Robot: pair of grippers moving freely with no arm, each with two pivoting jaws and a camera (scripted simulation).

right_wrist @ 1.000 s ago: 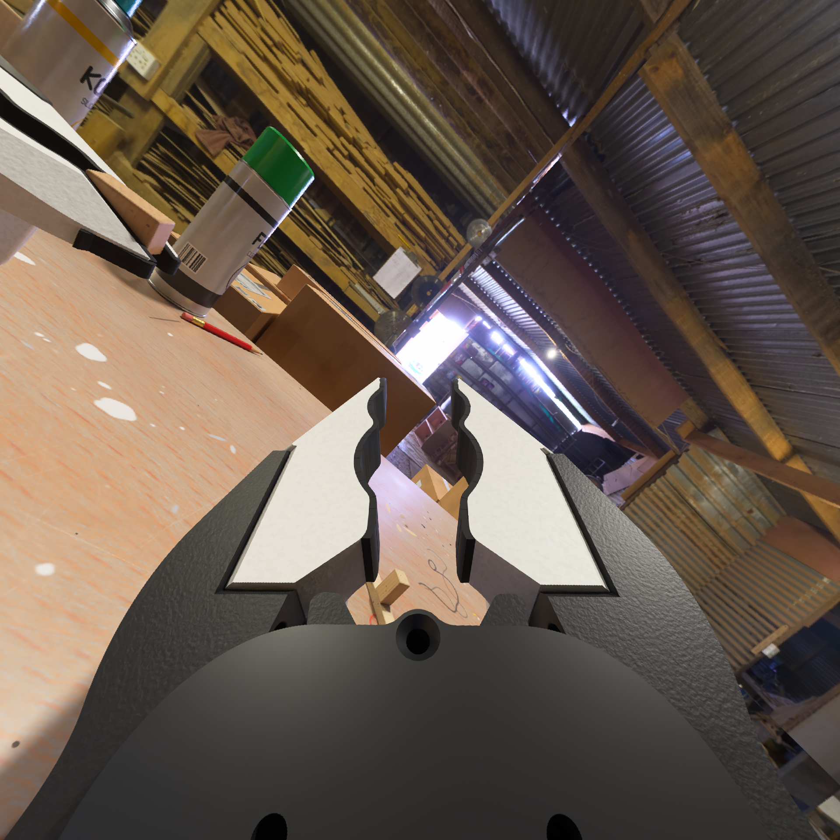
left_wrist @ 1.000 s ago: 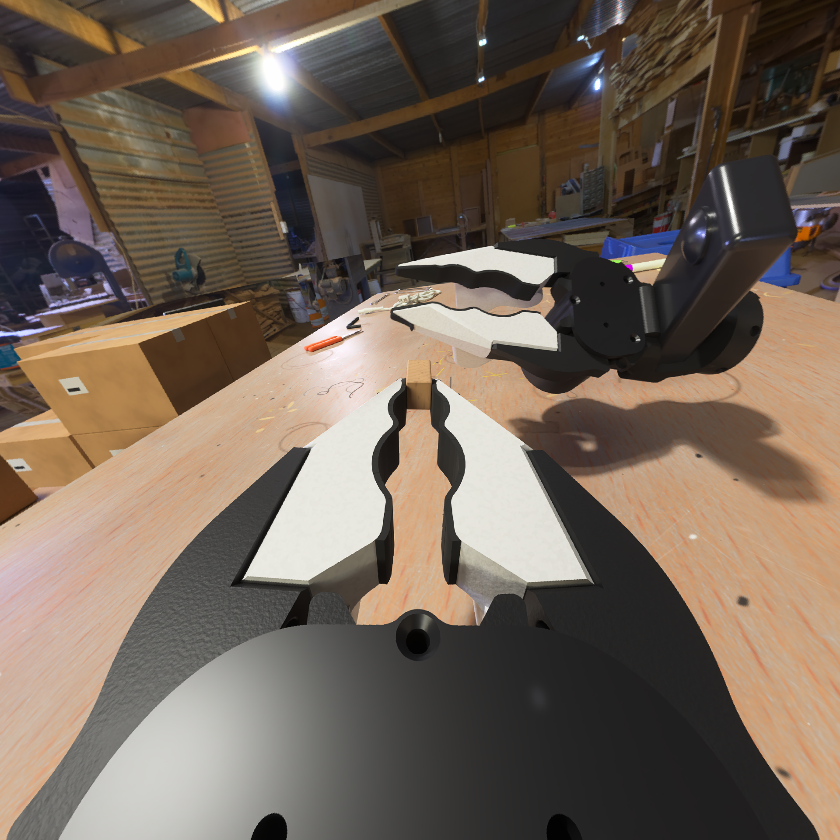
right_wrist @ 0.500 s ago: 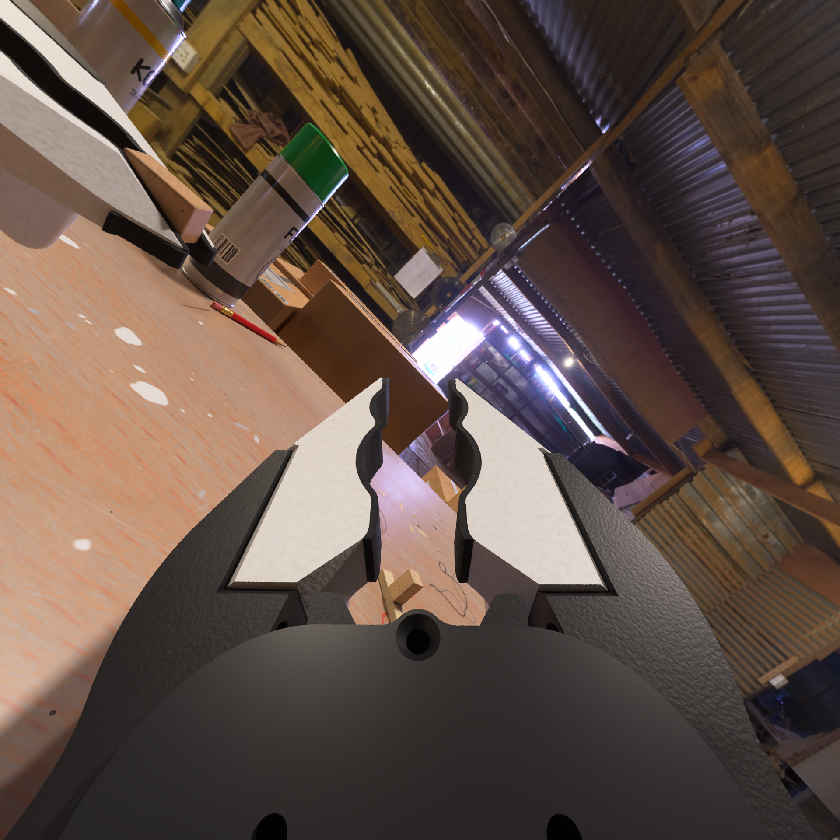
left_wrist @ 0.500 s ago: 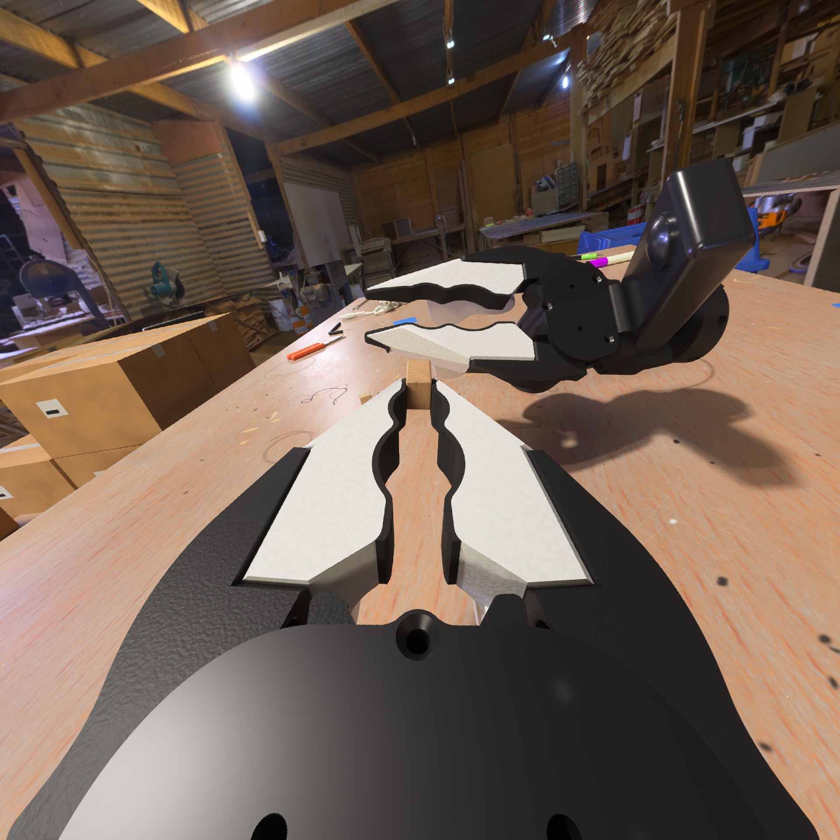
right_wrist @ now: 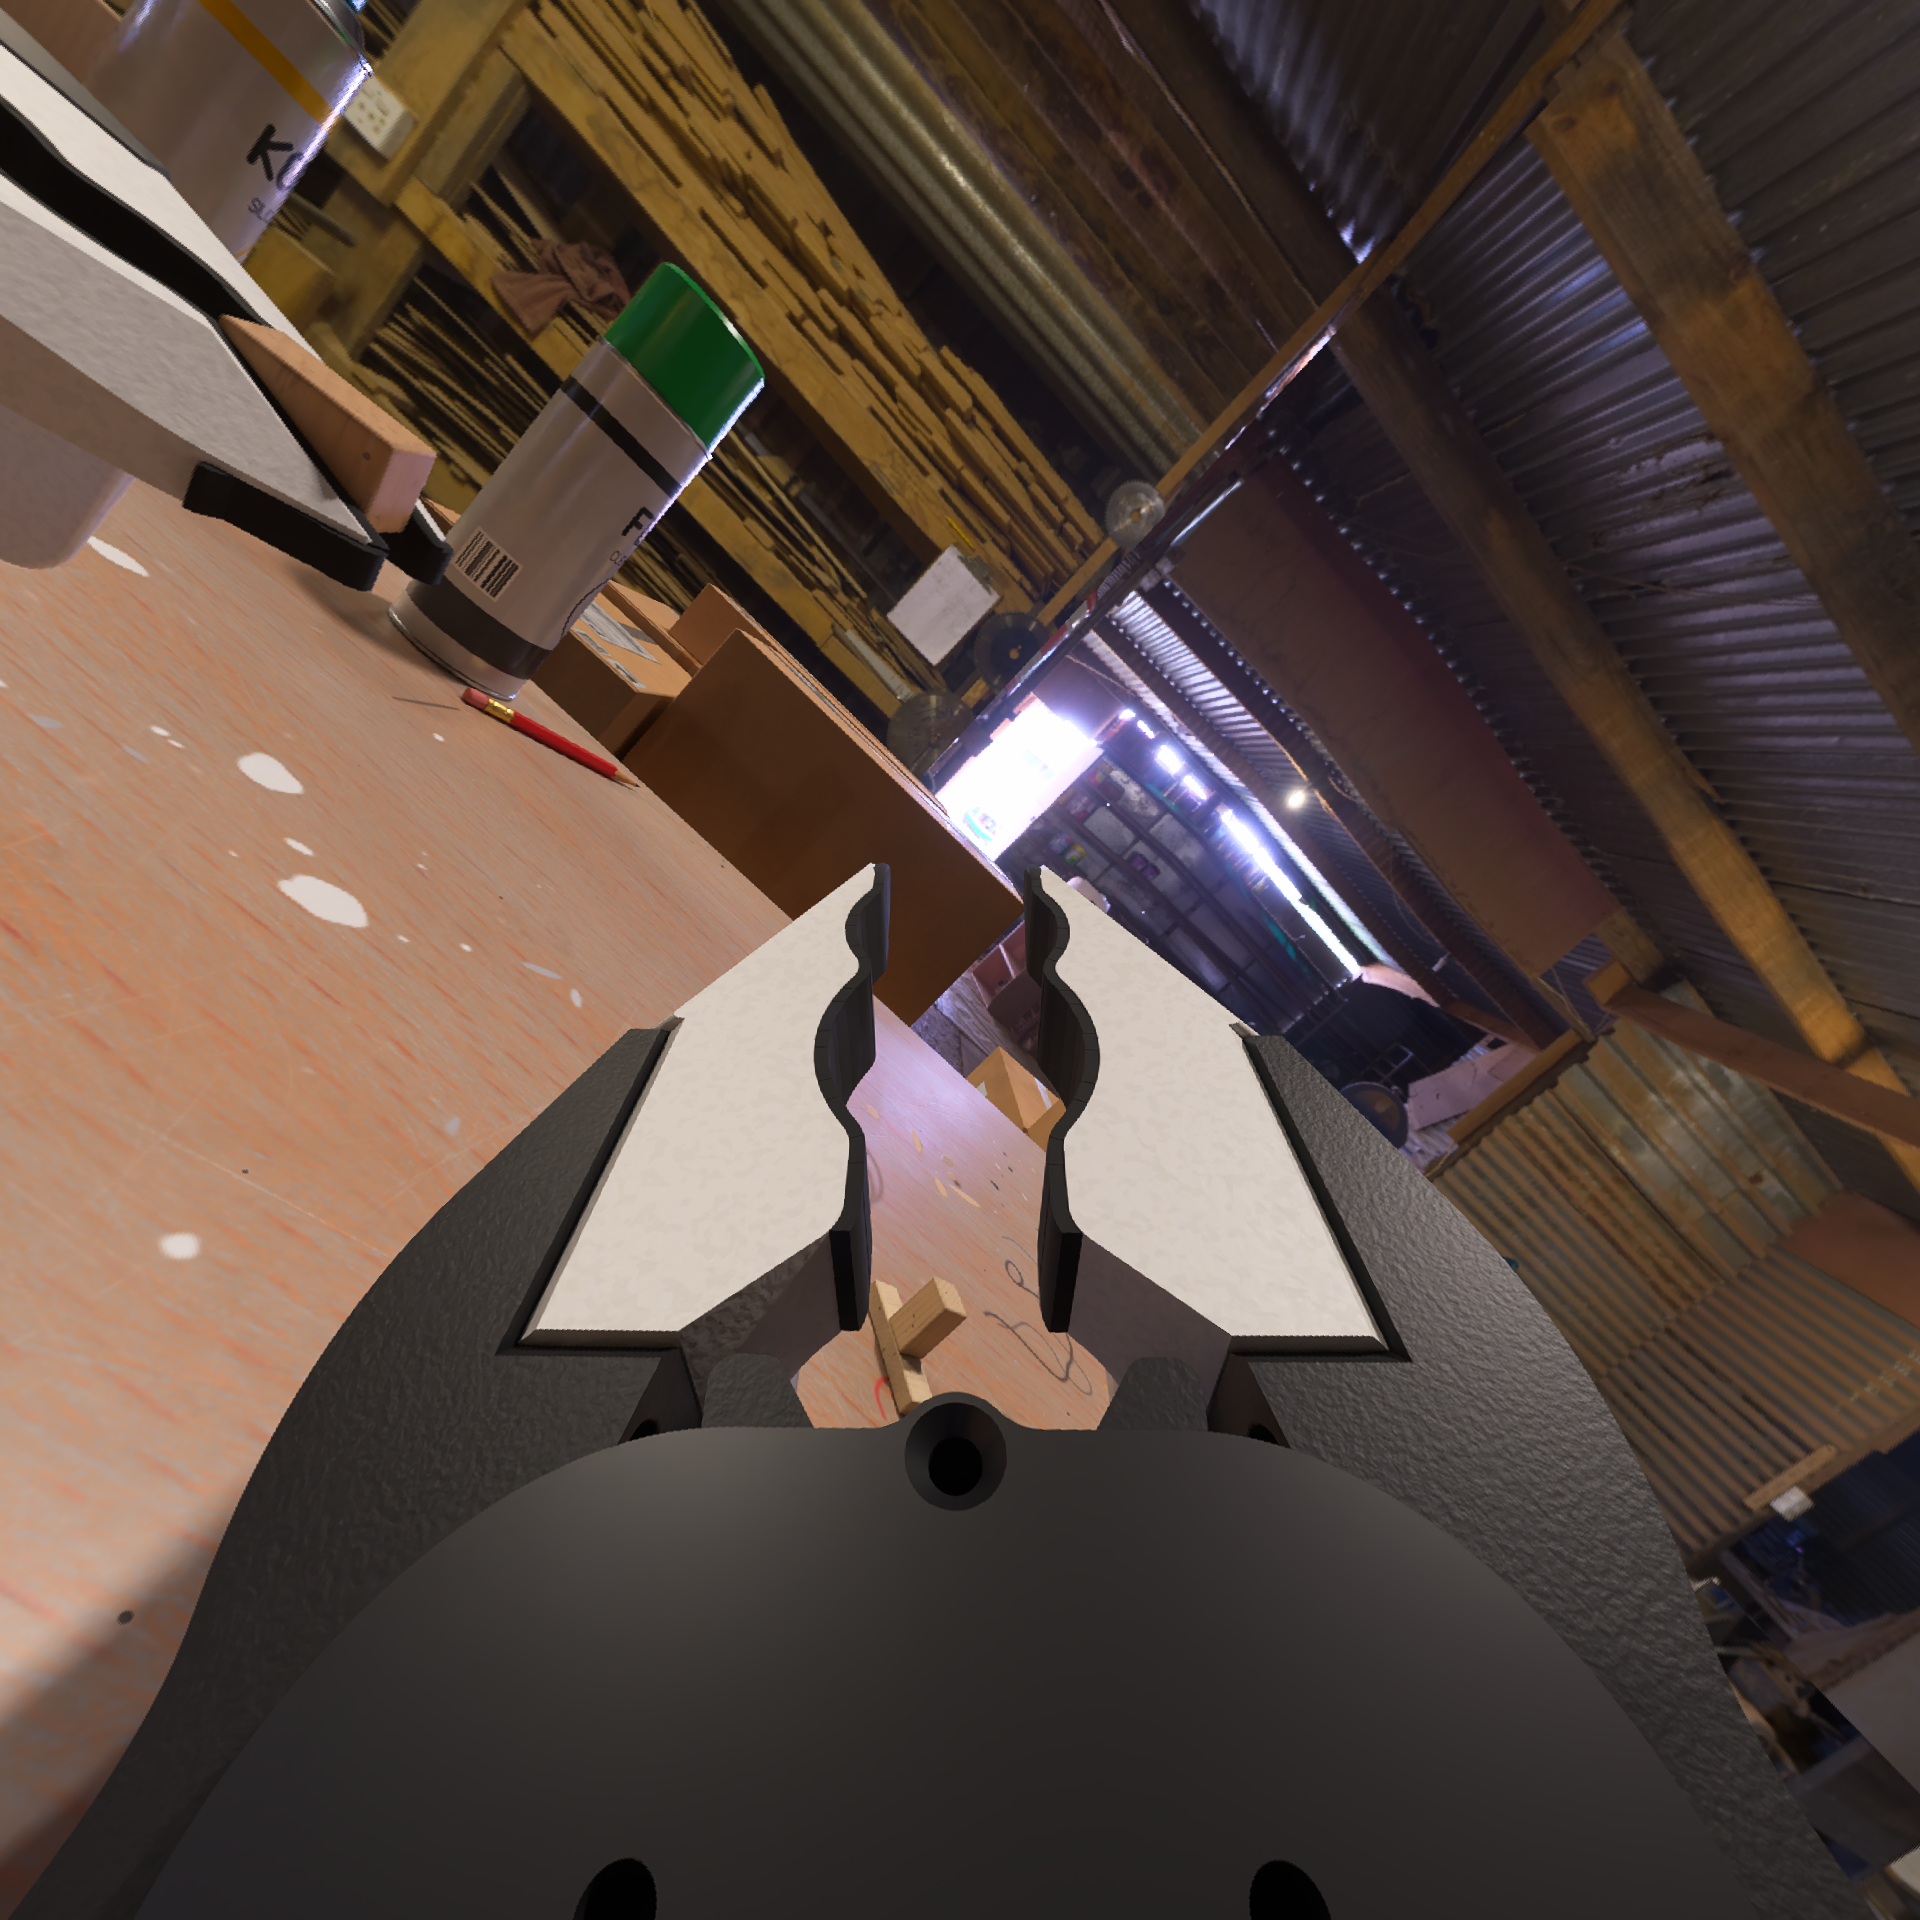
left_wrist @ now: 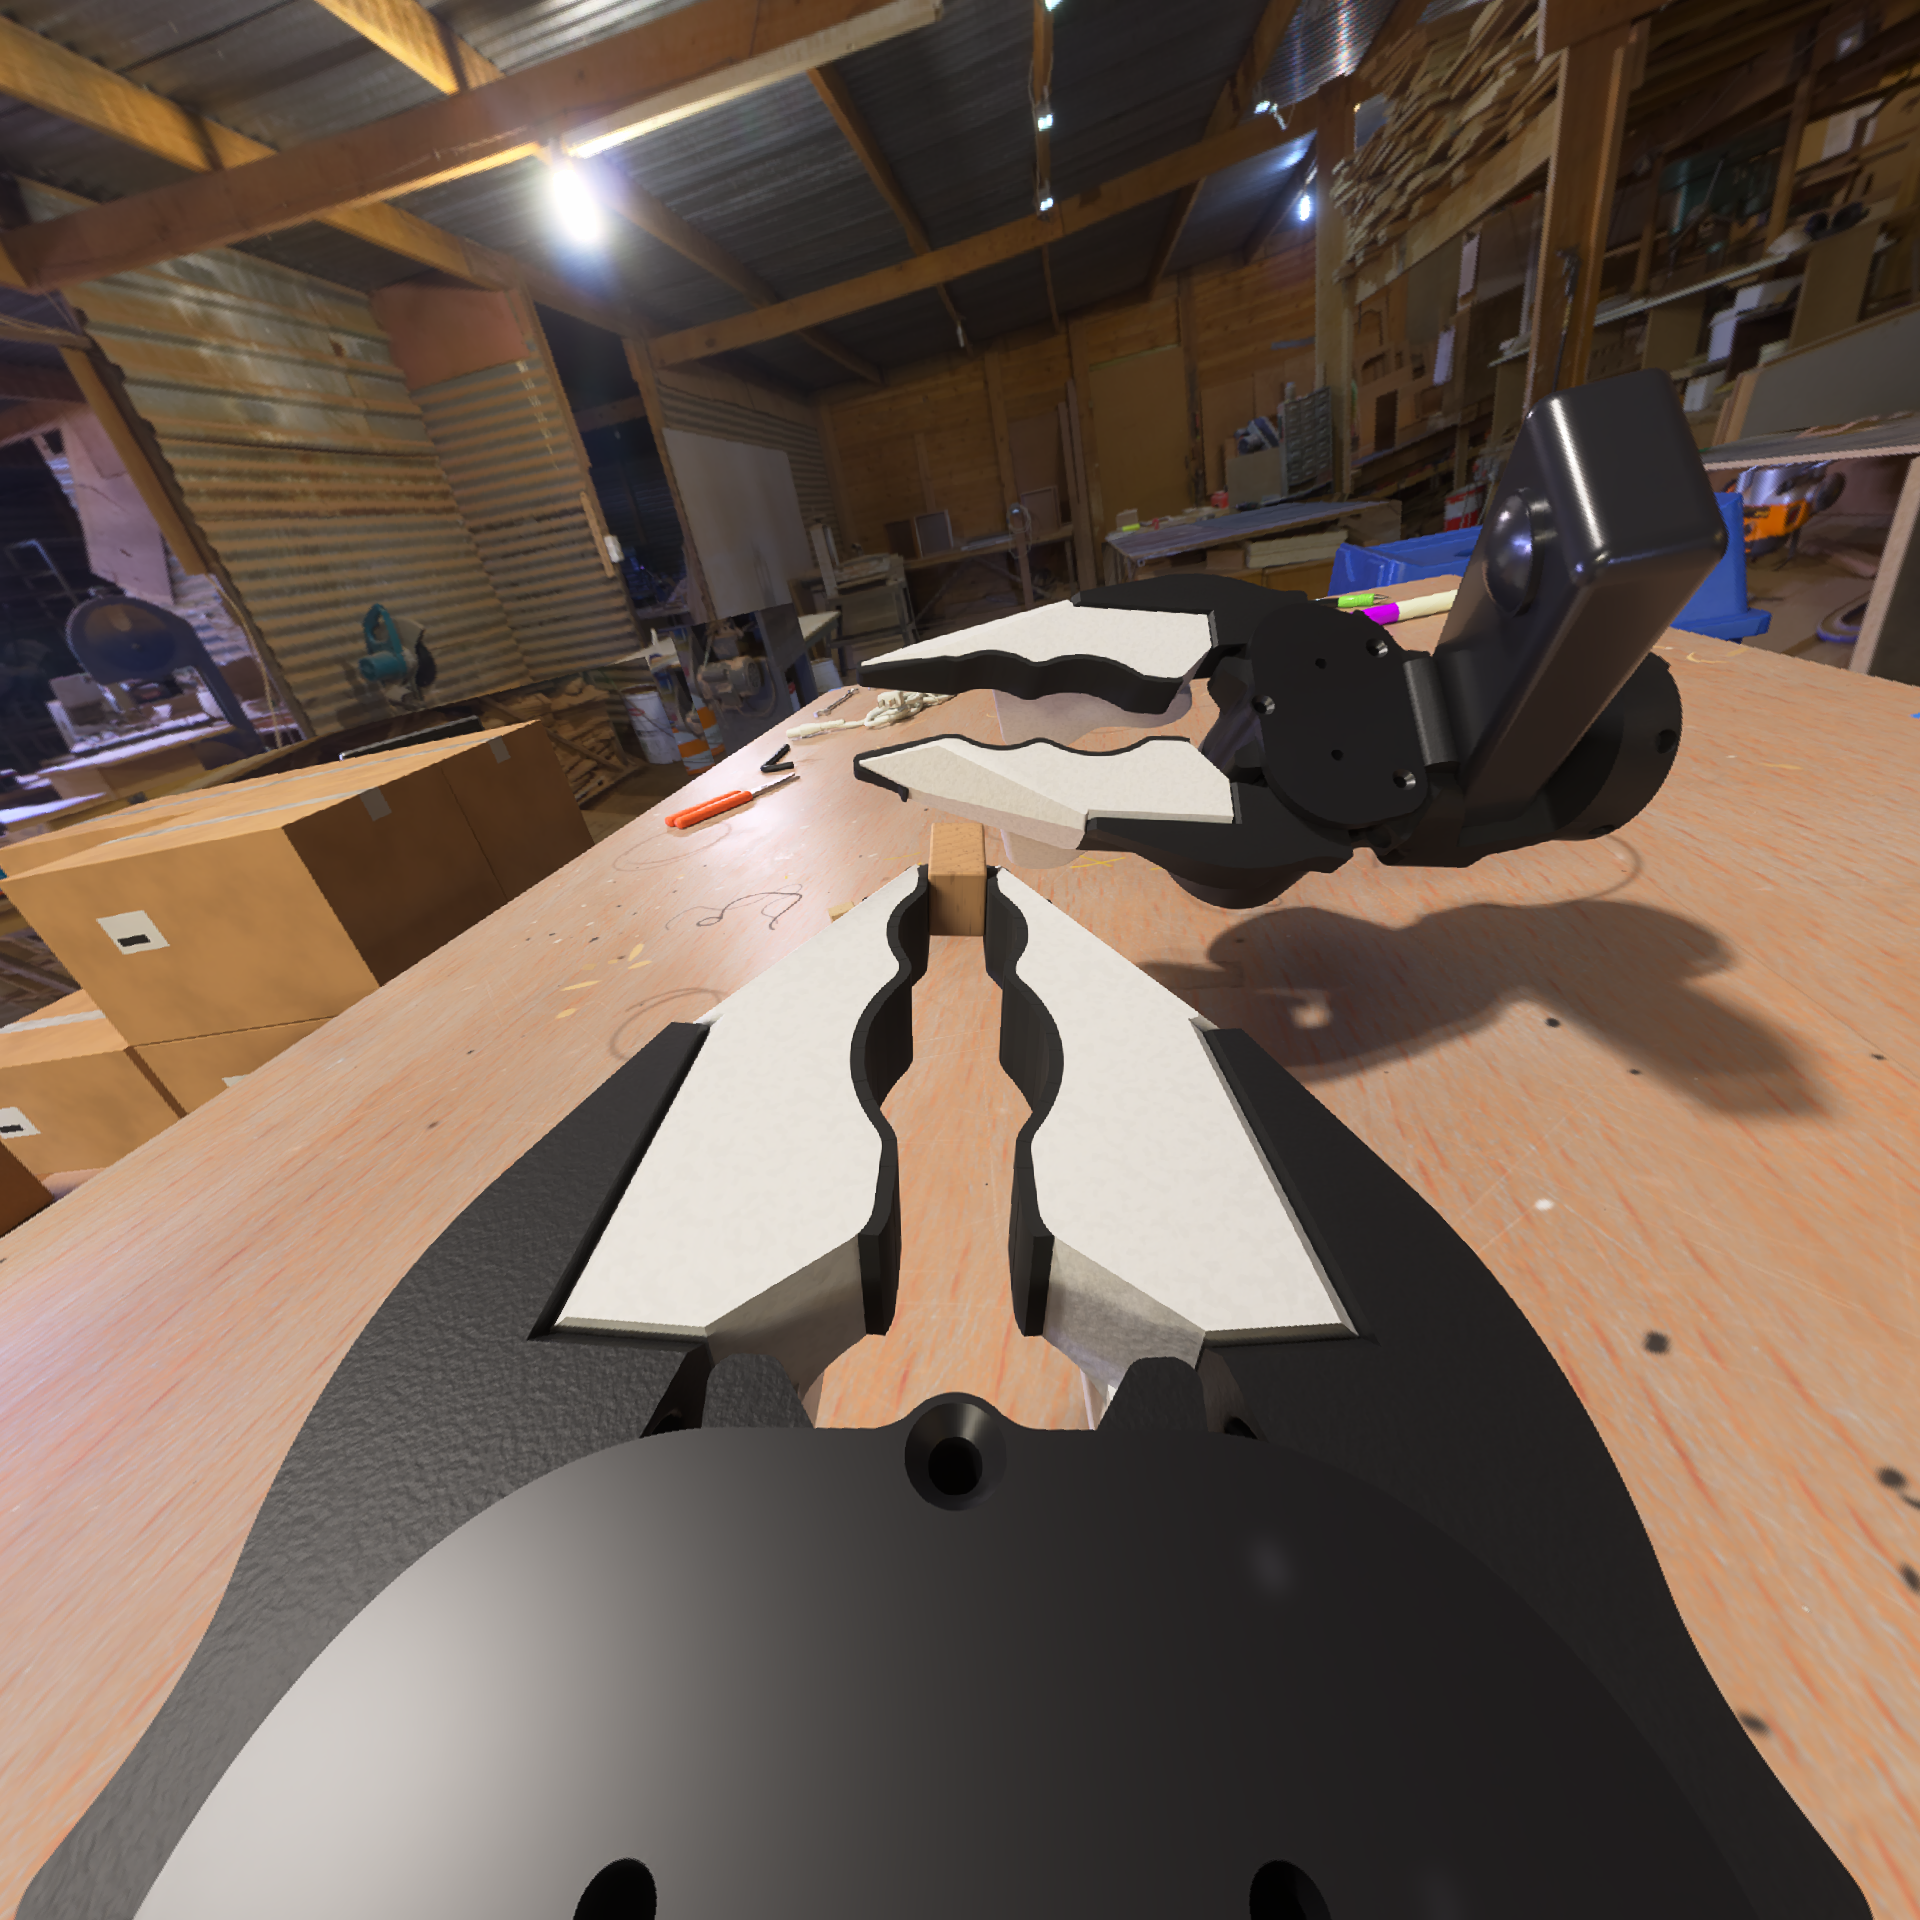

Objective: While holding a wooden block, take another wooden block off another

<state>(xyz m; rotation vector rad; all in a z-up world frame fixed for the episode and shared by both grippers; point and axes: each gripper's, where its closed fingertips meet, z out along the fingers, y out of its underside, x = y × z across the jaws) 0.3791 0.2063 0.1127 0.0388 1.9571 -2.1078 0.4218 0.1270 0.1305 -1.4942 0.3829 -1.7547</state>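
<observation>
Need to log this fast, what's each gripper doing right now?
Left gripper: shut on a wooden block.
Right gripper: open, holding nothing.

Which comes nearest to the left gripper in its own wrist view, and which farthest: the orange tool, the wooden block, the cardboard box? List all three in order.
1. Wooden block: clamped between the fingers of the left gripper, at their tips.
2. Cardboard box: off the table's left edge, beside the fingers.
3. Orange tool: lying on the table, ahead and to the left.
</observation>
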